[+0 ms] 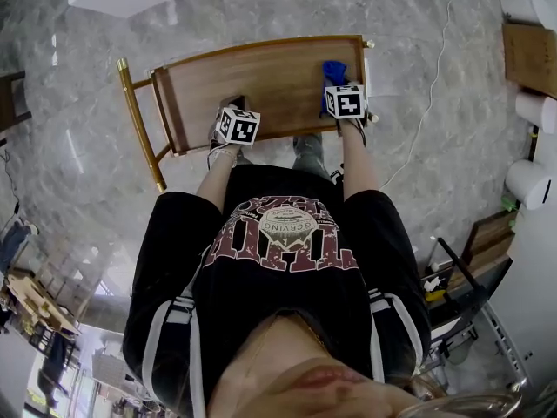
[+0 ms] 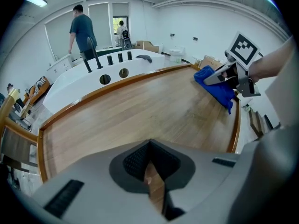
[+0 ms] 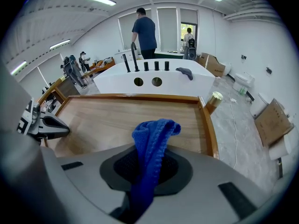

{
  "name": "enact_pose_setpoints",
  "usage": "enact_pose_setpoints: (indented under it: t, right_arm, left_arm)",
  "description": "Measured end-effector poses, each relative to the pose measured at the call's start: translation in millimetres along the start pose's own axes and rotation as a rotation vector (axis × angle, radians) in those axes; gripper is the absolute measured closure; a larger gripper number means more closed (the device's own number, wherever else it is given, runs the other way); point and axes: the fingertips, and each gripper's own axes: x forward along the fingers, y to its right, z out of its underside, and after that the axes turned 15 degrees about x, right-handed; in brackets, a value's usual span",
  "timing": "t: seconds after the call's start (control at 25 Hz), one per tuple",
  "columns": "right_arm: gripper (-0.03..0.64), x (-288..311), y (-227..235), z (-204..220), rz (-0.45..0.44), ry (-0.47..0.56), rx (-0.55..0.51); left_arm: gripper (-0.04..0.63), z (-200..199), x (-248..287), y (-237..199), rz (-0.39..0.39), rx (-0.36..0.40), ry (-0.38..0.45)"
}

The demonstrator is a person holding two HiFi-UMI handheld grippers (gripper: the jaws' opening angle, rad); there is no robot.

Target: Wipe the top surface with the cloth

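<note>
The wooden top surface (image 1: 261, 81) of a gold-framed table lies in front of me, and both grippers are over its near edge. My right gripper (image 1: 336, 84) is at the near right corner, shut on a blue cloth (image 3: 152, 141) that sticks up out of its jaws and hangs onto the wood (image 2: 216, 88). My left gripper (image 1: 233, 111) sits over the near middle of the top (image 2: 140, 106). Its jaws are closed to a thin slit with nothing in them (image 2: 150, 171). The left gripper view shows the right gripper (image 2: 230, 74) at the far right of the board.
A raised wooden rim (image 3: 208, 125) runs round the top, with a gold post (image 3: 215, 99) at the far right corner. Behind the table stands a white counter (image 3: 154, 80) with round holes and black upright pieces. Two people stand farther back. Cardboard boxes (image 3: 271, 120) lie on the marble floor to the right.
</note>
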Motion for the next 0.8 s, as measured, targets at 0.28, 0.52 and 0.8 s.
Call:
enact_pose_setpoints:
  t: [0.28, 0.52, 0.8]
  right_arm:
    - [0.561, 4.2, -24.3, 2.4, -0.039, -0.023, -0.004]
    - [0.561, 7.3, -42.4, 5.7, -0.059, -0.027, -0.007]
    - [0.561, 13.0, -70.8, 8.4, -0.084, -0.026, -0.031]
  left_arm:
    - [0.549, 0.3, -2.1, 1.3, 0.007, 0.002, 0.0]
    - [0.549, -0.2, -2.7, 3.7, -0.014, 0.043, 0.021]
    - [0.549, 2.7, -2.3, -0.9, 0.012, 0.004, 0.013]
